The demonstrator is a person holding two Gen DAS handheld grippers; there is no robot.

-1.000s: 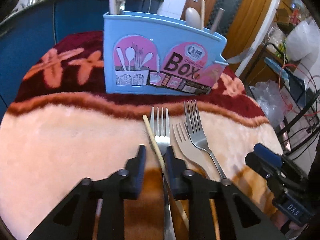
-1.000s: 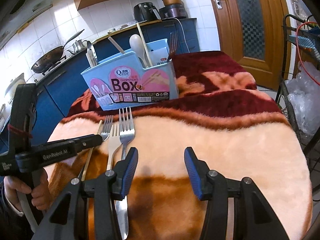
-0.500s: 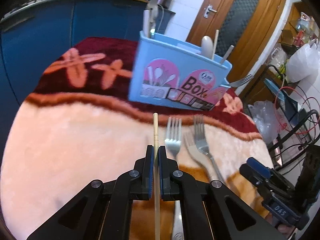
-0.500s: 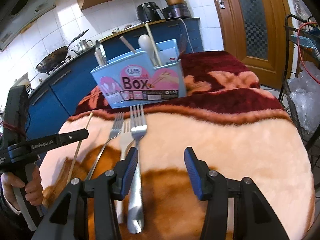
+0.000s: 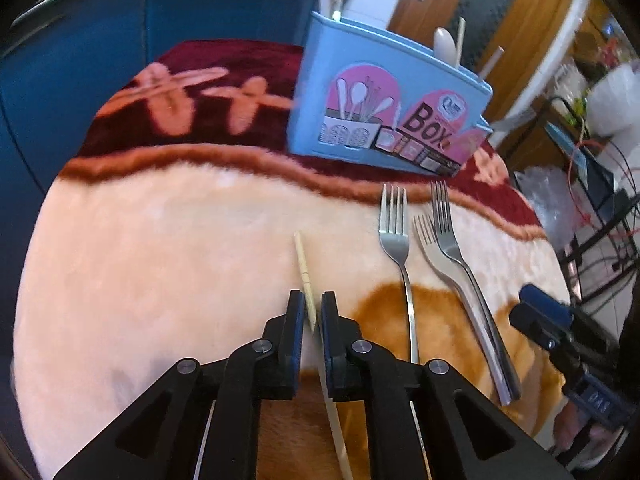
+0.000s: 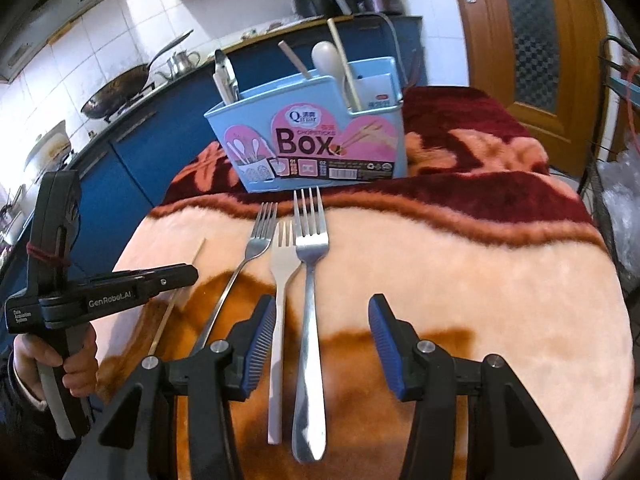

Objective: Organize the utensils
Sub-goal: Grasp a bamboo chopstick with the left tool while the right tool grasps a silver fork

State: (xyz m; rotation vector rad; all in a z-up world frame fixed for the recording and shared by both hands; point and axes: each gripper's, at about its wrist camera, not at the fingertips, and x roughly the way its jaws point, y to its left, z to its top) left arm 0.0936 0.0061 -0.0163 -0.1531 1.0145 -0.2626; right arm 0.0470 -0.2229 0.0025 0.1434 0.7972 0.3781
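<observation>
Chopstick (image 5: 305, 278) is what we have between our left gripper (image 5: 309, 312) pads: a single pale wooden stick lying on the plush blanket (image 5: 160, 260), its tip pointing away from us toward the far side of the table. Our left jaws are opening, with a narrow gap showing on either side of the stick, so the pads flank it rather than press it. In the right wrist view the same chopstick (image 6: 176, 300) runs under the nose of the left gripper (image 6: 188, 274), which a hand (image 6: 60, 364) holds by its grip.

Just right of the chopstick lie three forks, handles toward us and tines toward the box: a steel fork (image 5: 396, 240) alone, then a pale fork (image 5: 430, 248) and another steel fork (image 5: 446, 232) touching side by side.

Our right gripper (image 6: 322, 344) hovers over those handles with its jaws about half spread and nothing gripped; the pale fork (image 6: 282, 280) and a steel fork (image 6: 310, 280) pass between its blue pads (image 6: 260, 344).

Beyond the tines stands the blue chopsticks box (image 6: 320, 140) on the dark red band of the blanket, upright, with spoons and sticks poking from its compartments.
</observation>
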